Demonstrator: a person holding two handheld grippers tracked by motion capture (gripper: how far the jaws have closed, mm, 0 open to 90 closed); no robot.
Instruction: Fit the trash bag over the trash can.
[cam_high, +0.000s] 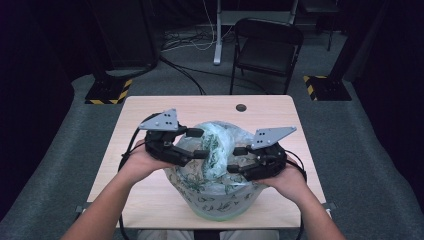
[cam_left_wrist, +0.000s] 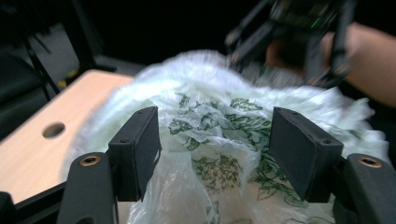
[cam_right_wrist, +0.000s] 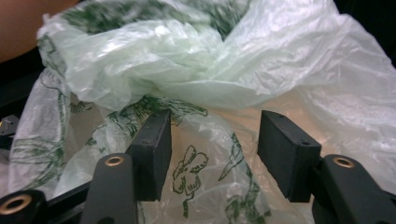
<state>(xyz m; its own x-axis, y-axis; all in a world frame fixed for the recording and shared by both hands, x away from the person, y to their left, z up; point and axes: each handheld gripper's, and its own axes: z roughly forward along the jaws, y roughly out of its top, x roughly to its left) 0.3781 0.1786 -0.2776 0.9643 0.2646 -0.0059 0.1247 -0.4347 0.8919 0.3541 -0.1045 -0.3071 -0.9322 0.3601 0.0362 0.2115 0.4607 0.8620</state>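
My left gripper (cam_left_wrist: 212, 154) has its jaws standing wide apart, with a crumpled ridge of the plastic bag (cam_left_wrist: 224, 121) bulging up between them; neither pad presses on the film, so nothing is held there. My right gripper (cam_right_wrist: 214, 151) also has its jaws apart, less widely, with loose printed film lying in the gap and the pads clear of it.

From the high view the bag (cam_high: 220, 165) sits in the near middle of the worktop (cam_high: 150, 107), puffed up in a mound between my two hands, its near edge reaching the worktop's front edge. The left gripper (cam_high: 197, 143) comes over the mound from its left, the right gripper (cam_high: 235, 160) from its right, and both point inward toward each other.

What worries me: the film is thin, slippery and springy. If I close on a single loose fold, I judge it may slide out of the pads or tear. With the two grippers so near each other over the mound, the jaws could collide if I bring them in together. The bag could also slip off the front edge toward my lap if I drag it nearer.

The bag is translucent pale green with a dark green leaf and flower print. I can read no brand, label or lettering on it.
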